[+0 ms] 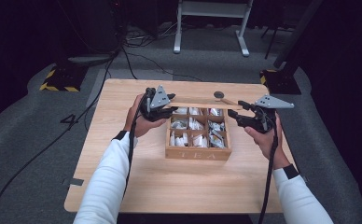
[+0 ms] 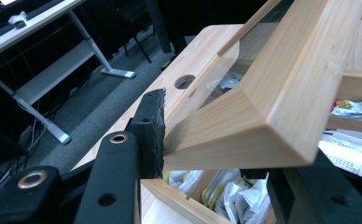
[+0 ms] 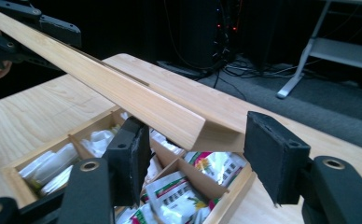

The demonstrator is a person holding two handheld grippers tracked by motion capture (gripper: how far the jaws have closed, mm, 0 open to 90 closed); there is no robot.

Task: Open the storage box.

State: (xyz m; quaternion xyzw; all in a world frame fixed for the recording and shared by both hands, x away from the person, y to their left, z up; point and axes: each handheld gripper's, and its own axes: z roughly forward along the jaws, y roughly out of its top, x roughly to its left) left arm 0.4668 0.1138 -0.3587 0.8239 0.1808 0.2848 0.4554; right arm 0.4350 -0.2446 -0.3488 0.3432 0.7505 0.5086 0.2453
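High view: the person is holding a wooden lid (image 1: 202, 105) raised over the open tea box (image 1: 198, 153), one gripper at each end. The left gripper (image 1: 166, 105) is pinching the lid's left end; the right gripper (image 1: 239, 110) is standing at the lid's right end, and from here I cannot tell whether its pads are touching wood. The lid is hanging just above the box's far row of compartments, between the two grippers. The table (image 1: 123, 186) is lying bare in front of the box.

Left gripper view: the gripper (image 2: 207, 163) is pressing its jaws onto the lid's corner (image 2: 272, 107), the left pad flat against the frame edge (a firm hold, by the look of it). Tea sachets (image 2: 235, 196) are showing directly beneath the jaws. This view is settling the grip, which the high view leaves vague.

Right gripper view: the gripper (image 3: 198, 154) is standing spread, with the lid's end (image 3: 188, 126) sitting between the pads and clear of both. The left gripper (image 3: 11, 32) is showing far off at the lid's other end. The compartments (image 3: 188, 186) are lying right under the jaws.

Judgement: the lid is being carried by one end alone, so it is liable to sag or twist. The right jaws should be closing squarely on the frame edge before any further lifting, and both hands should be keeping the lid level.
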